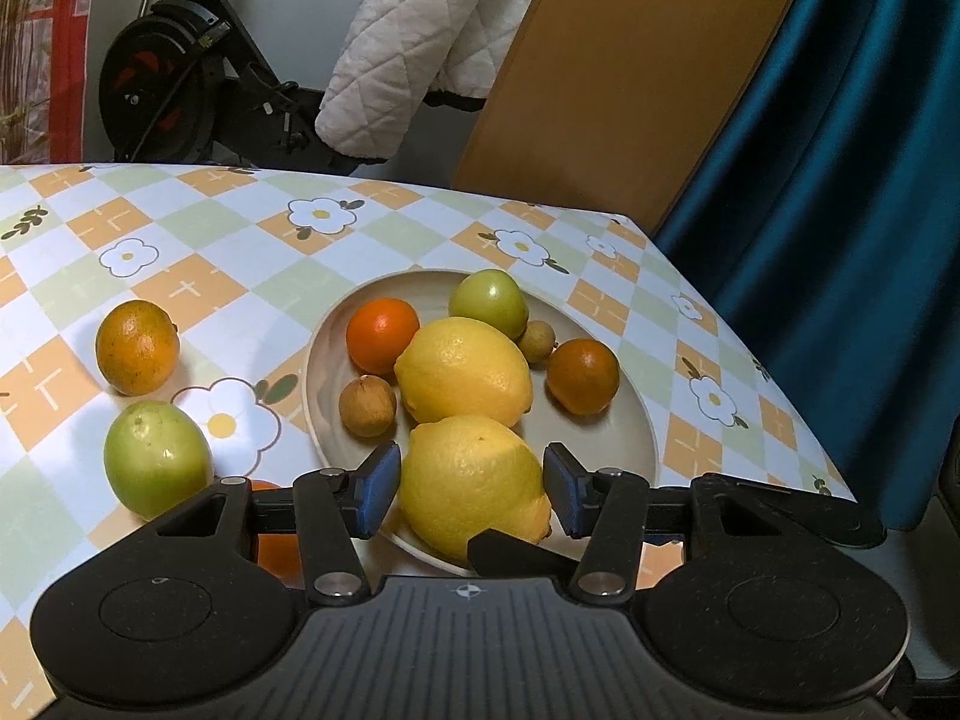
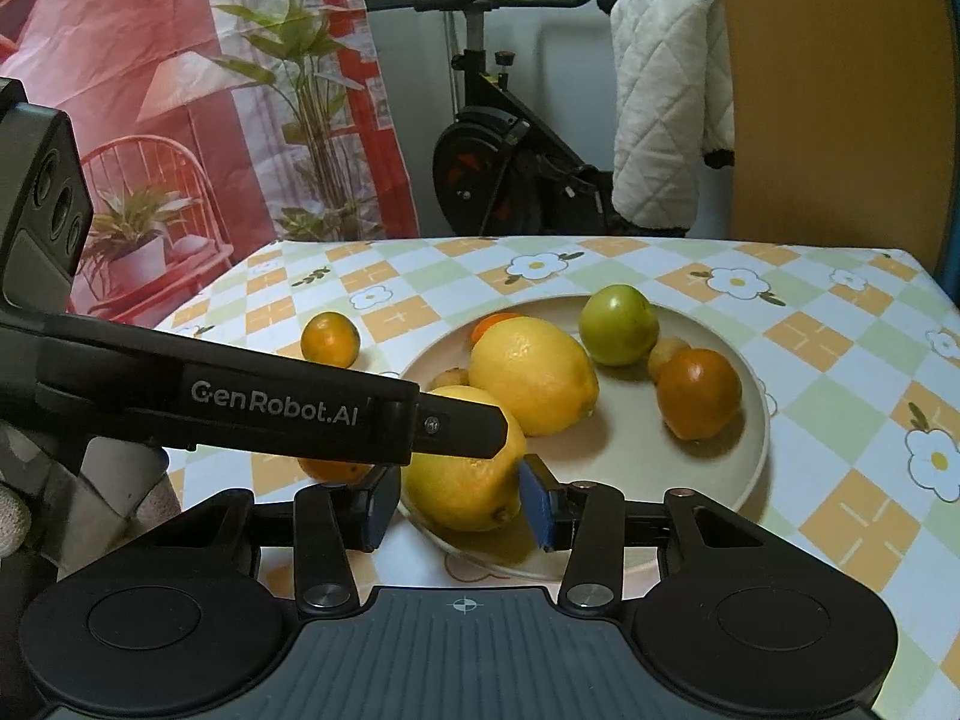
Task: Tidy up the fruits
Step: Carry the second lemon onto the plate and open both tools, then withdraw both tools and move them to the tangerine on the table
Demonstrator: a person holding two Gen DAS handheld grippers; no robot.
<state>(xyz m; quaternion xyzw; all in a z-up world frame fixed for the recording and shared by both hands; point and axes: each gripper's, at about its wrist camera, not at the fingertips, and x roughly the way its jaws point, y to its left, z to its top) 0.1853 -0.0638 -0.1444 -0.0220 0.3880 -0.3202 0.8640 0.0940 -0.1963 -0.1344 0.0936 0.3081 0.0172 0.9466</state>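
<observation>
Plate [image 1: 645, 450] holds most fruit; beside it an orange [image 1: 137, 347] and green fruit [image 1: 157, 459] remain. Your left gripper [image 1: 473, 489] brackets the near lemon [image 1: 474, 483], grip unclear; right gripper's [image 2: 459, 501] state likewise unclear.

Fruit count on the table and plate

One plate [image 1: 636, 420]; two lemons [image 1: 463, 369] [image 1: 471, 483]; two green fruits [image 1: 489, 300] [image 1: 155, 457]; four oranges, two on the plate [image 1: 382, 333] [image 1: 582, 375], one on the cloth [image 1: 138, 347], one half hidden behind a gripper [image 1: 277, 546]; two small brown fruits [image 1: 367, 405] [image 1: 536, 341].
</observation>
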